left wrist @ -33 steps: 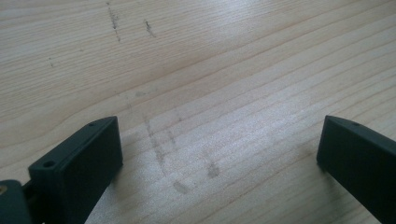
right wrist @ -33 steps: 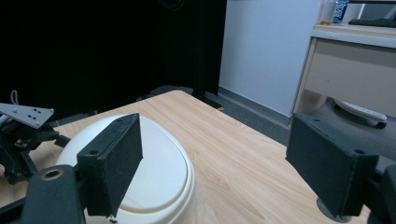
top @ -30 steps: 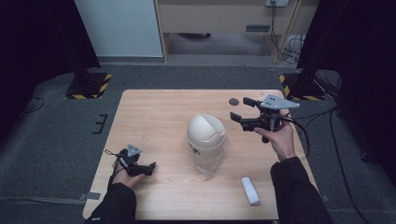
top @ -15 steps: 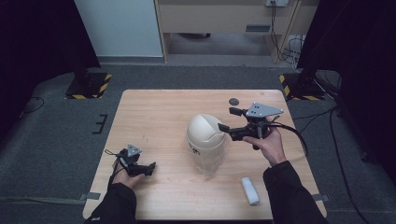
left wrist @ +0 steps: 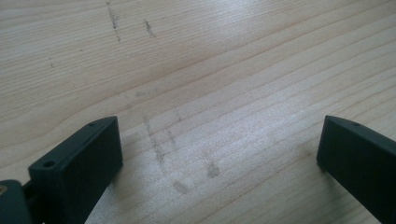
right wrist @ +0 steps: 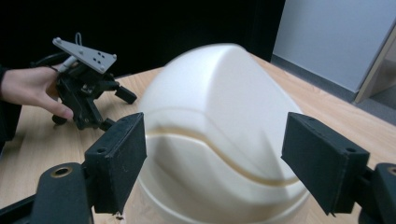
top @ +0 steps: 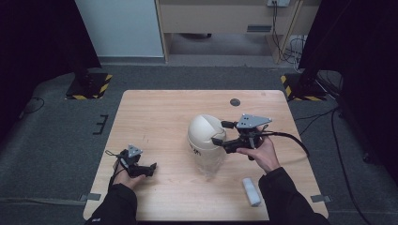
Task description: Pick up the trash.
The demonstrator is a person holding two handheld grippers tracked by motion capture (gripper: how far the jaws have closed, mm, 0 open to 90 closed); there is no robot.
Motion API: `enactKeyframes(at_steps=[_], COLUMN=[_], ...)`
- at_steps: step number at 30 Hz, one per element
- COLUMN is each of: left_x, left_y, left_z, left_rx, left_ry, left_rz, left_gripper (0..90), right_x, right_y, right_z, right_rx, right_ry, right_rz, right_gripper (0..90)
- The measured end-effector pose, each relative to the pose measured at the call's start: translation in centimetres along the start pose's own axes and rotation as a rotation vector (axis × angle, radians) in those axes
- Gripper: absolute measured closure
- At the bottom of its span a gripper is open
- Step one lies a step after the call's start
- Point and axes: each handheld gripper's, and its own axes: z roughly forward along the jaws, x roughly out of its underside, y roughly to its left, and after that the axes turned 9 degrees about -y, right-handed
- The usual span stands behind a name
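A white domed object [top: 204,133] rests at the middle of the wooden table [top: 155,117], with a clear part [top: 211,163] at its near side. My right gripper [top: 222,132] is open at the dome's right side. In the right gripper view its jaws stand apart with the dome [right wrist: 219,135] between and just beyond them, not touching it. My left gripper [top: 149,169] lies low at the table's near left, open. Its jaws frame bare wood [left wrist: 210,70] in the left gripper view. The left gripper [right wrist: 86,93] and the hand on it appear past the dome.
A small white cylinder [top: 251,191] lies near the table's front right edge, beside my right forearm. A dark round spot [top: 235,101] sits at the table's back. Cabinet and stand bases stand on the floor beyond the table.
My right gripper has moved left and nearer from the table's right rear, up to the dome's right side. The left gripper has stayed where it was.
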Motion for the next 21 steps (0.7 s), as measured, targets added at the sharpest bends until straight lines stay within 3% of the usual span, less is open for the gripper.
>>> enactKeyframes(at_steps=[10,21], left_x=[0.00,0.00], left_y=[0.00,0.00], left_z=[0.00,0.00], left_rx=[0.000,0.000], left_ry=[0.000,0.000], left_rz=[0.000,0.000], left_gripper=[0.0,0.0], right_x=[0.84,1.04], right_y=[0.20,0.25], right_z=[0.43,0.99], right_rx=[-0.018,-0.020], right_ry=[0.037,0.030], right_rz=[0.014,0.039], right_gripper=[21.4,18.8])
